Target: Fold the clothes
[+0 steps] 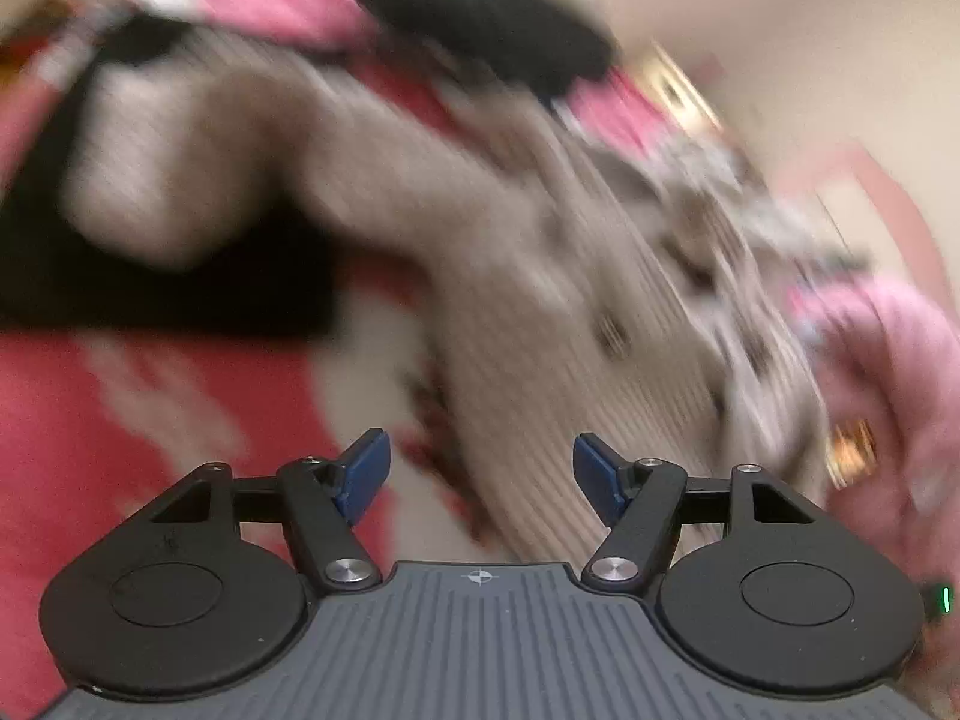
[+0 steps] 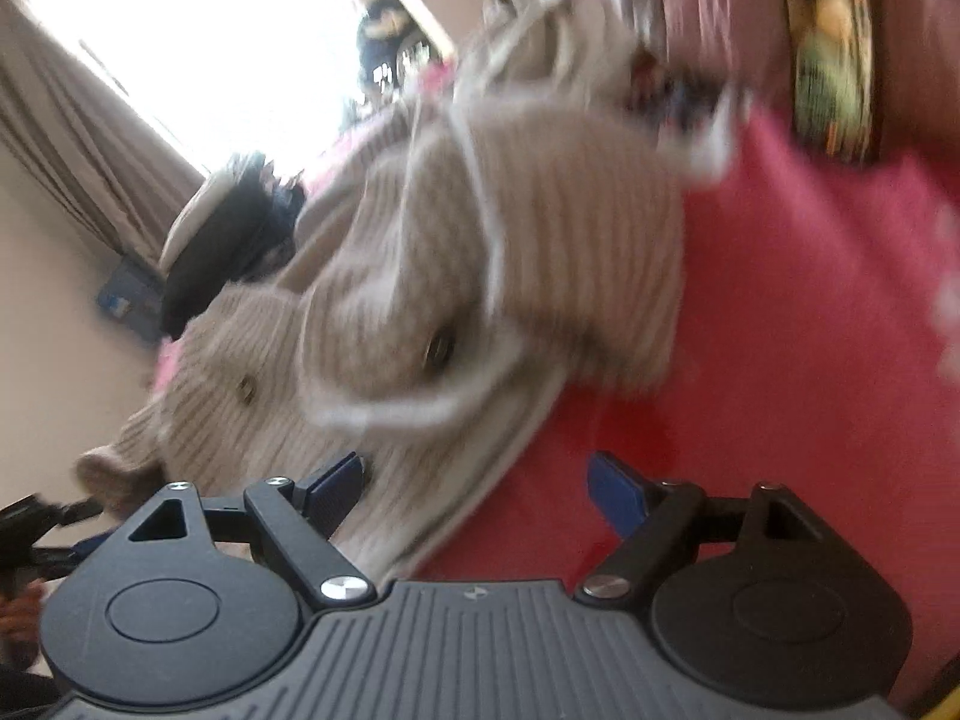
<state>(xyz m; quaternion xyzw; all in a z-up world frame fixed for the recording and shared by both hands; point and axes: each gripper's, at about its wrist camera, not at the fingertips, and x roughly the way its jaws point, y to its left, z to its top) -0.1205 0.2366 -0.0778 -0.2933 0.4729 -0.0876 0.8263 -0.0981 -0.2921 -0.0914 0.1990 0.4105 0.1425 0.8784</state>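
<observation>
Left gripper (image 1: 481, 474): jaws stand apart, blue pads (image 1: 363, 474) facing each other across a clear gap, nothing pinched between them; it points downward at a slant, and the view is heavily smeared. Right gripper (image 2: 477, 492): jaws spread wide, blue fingertips (image 2: 618, 495) well apart and gripping nothing, also angled down, with its view rolled to one side. At the far left edge of the right wrist view, a dark gripper part and a bit of a hand (image 2: 18, 612) show, too blurred to read further.

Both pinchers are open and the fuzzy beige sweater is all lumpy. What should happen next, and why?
Probably the right hand-held gripper should close on the beige sweater's near edge, which lies bunched on the red cover just ahead of its open jaws. The left hand-held gripper also holds nothing.
</observation>
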